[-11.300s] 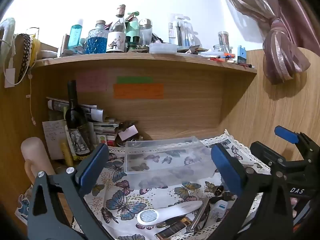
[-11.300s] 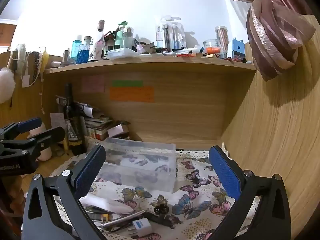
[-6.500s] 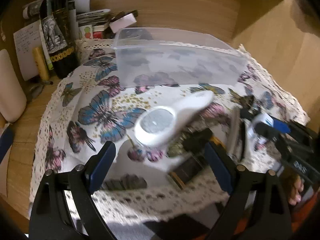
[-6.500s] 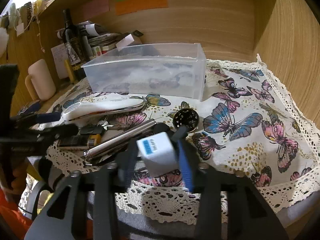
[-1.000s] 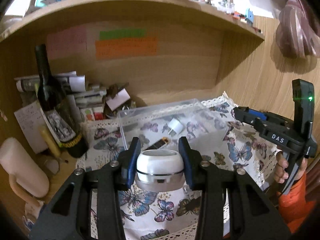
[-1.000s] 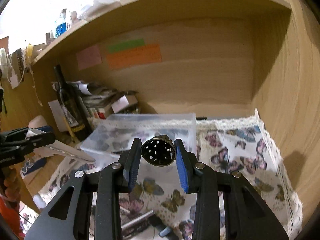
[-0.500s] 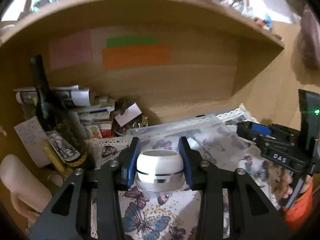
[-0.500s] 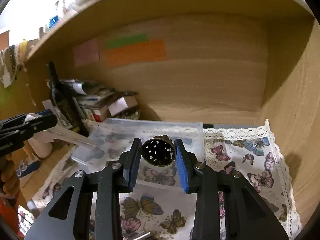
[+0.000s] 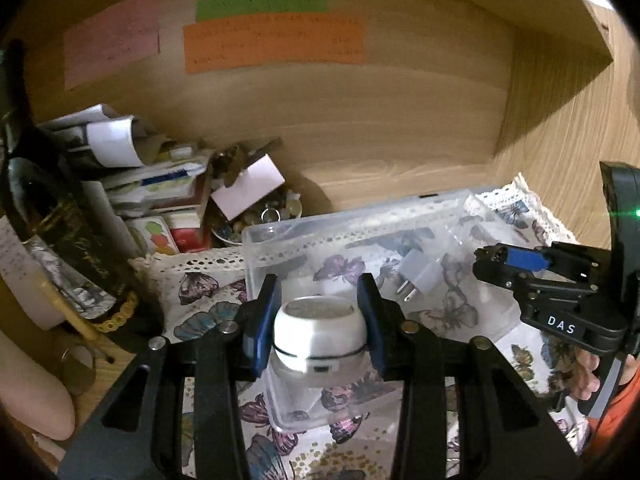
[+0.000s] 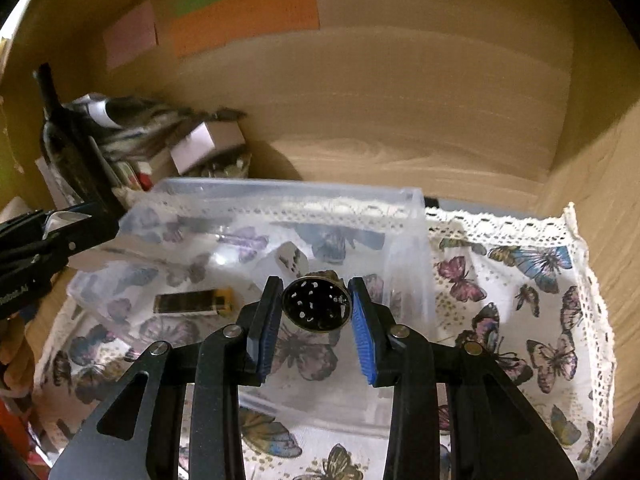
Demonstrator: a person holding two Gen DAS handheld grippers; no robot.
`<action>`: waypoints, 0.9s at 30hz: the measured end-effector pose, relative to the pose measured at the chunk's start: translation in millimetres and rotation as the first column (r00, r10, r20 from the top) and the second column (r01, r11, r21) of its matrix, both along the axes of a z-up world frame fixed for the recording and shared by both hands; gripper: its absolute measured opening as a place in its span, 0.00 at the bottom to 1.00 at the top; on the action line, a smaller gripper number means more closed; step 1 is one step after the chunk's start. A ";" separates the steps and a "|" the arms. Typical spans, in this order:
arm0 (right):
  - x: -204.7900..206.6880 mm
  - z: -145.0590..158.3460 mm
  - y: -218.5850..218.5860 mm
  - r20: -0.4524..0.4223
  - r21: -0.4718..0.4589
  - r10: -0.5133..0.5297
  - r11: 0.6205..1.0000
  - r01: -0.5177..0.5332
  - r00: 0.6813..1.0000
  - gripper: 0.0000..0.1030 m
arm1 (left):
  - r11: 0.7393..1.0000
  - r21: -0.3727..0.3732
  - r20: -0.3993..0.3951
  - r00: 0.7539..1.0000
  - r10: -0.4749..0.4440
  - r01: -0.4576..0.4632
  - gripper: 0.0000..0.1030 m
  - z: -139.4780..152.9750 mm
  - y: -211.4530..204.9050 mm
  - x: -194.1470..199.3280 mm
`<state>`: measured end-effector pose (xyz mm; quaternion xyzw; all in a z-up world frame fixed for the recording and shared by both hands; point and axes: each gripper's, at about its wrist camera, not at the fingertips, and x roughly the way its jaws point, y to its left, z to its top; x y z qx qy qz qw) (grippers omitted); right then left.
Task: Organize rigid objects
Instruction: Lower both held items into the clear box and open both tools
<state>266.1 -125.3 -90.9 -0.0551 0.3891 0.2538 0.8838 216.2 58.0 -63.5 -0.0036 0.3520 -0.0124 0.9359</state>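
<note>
Both claws are loaded. Left gripper (image 9: 319, 322) is clamped on a white device (image 9: 319, 332), rounded, with a dark seam and a small port on its near face; both blue pads press its sides. It hangs over the near left end of the bin (image 9: 360, 236). Right gripper (image 10: 316, 320) is clamped on a dark round perforated disc (image 10: 316, 305), pads tight on both edges, held above the bin's near right part.

Surroundings, largest first:
- Wooden alcove (image 10: 400, 92), with pink, green and orange notes (image 9: 272, 46) stuck on the back panel.
- Butterfly cloth (image 10: 520, 300) with lace edging, spread over the alcove floor.
- Clear plastic bin, standing on the cloth, open at the top.
- Dark bottle (image 9: 52, 240), upright, left of the bin and apart from it.
- Stack of papers and boxes (image 9: 160, 196) behind the bottle, against the back panel.
- Small bowl of oddments (image 9: 256, 220) just behind the bin's left rear corner.

Bin contents:
- White plug adapter (image 9: 420, 276), lying on its side near the middle, prongs pointing towards the camera in the left view.
- Dark flat bar with a yellow end (image 10: 194, 303), lying on the bin floor at the left end.

Person's fingers show under the right gripper's handle at the left view's right edge.
</note>
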 end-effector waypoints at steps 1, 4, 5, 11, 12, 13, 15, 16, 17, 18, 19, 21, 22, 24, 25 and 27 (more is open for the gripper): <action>1.1 -1.5 1.5 -0.003 -0.006 0.001 1.000 -0.001 1.000 0.30 | 1.000 -0.001 -0.008 1.000 0.000 0.000 0.38 -3.1 0.5 2.5; 1.7 -4.2 5.1 0.010 -0.036 -0.009 0.999 0.009 1.000 0.30 | 1.000 -0.018 -0.046 0.999 0.003 -0.003 0.38 -13.6 3.2 12.0; 1.8 -4.7 5.7 0.011 -0.041 -0.009 0.999 0.009 1.000 0.30 | 1.000 -0.020 -0.057 0.998 0.004 -0.005 0.38 -16.4 3.3 13.5; 0.5 -3.4 7.2 0.004 -0.031 0.007 0.999 -0.007 1.000 0.44 | 0.999 -0.037 -0.081 0.997 0.008 -0.011 0.38 -20.2 5.6 14.7; -1.0 -2.0 7.0 0.008 -0.028 0.009 1.000 -0.009 1.000 0.47 | 0.999 -0.035 -0.077 0.997 0.012 -0.014 0.38 -17.9 5.8 13.3; -2.9 0.3 6.2 0.014 -0.022 0.011 1.000 -0.011 1.000 0.48 | 0.999 -0.031 -0.070 0.997 0.015 -0.017 0.38 -15.1 5.7 11.3; -7.4 6.3 4.9 0.032 -0.015 0.015 1.000 -0.015 0.999 0.49 | 0.999 -0.039 -0.059 0.998 0.012 -0.014 0.41 -7.7 6.2 5.7; -10.1 10.1 3.9 0.044 -0.015 0.014 1.000 -0.013 0.999 0.49 | 0.999 -0.043 -0.056 0.998 0.012 -0.014 0.43 -4.2 6.2 2.6; -13.3 13.8 2.6 0.056 -0.013 0.014 1.000 -0.013 0.998 0.50 | 0.999 -0.046 -0.047 0.999 0.013 -0.015 0.47 0.1 6.1 -2.0; -18.0 18.9 0.0 0.072 -0.006 0.016 1.000 -0.016 0.997 0.52 | 0.999 -0.045 -0.037 0.999 0.014 -0.016 0.54 3.7 5.5 -6.8; -20.9 21.9 -2.2 0.080 0.001 0.015 1.000 -0.015 0.997 0.53 | 0.999 -0.039 -0.027 0.999 0.017 -0.018 0.56 6.9 4.5 -11.9; -29.8 29.8 -9.1 0.100 0.019 0.011 1.000 -0.013 0.995 0.57 | 1.000 -0.019 -0.005 1.000 0.018 -0.018 0.65 12.6 1.6 -24.5; -34.6 33.1 -13.3 0.109 0.026 0.010 1.000 -0.013 0.994 0.58 | 1.000 -0.010 0.000 1.000 0.014 -0.014 0.67 13.8 -0.4 -30.5; -44.9 37.9 -21.7 0.123 0.037 0.003 0.999 -0.008 0.992 0.60 | 1.000 -0.005 0.002 1.000 0.002 -0.002 0.78 14.3 -4.0 -43.3; -50.0 39.2 -25.9 0.125 0.042 0.000 0.999 -0.006 0.992 0.61 | 1.000 -0.007 0.000 1.000 -0.003 0.003 0.79 13.4 -5.1 -49.1; -61.3 39.2 -35.7 0.125 0.045 -0.007 0.999 0.002 0.992 0.62 | 1.000 -0.003 -0.010 1.000 0.001 -0.001 0.83 9.8 -6.4 -60.1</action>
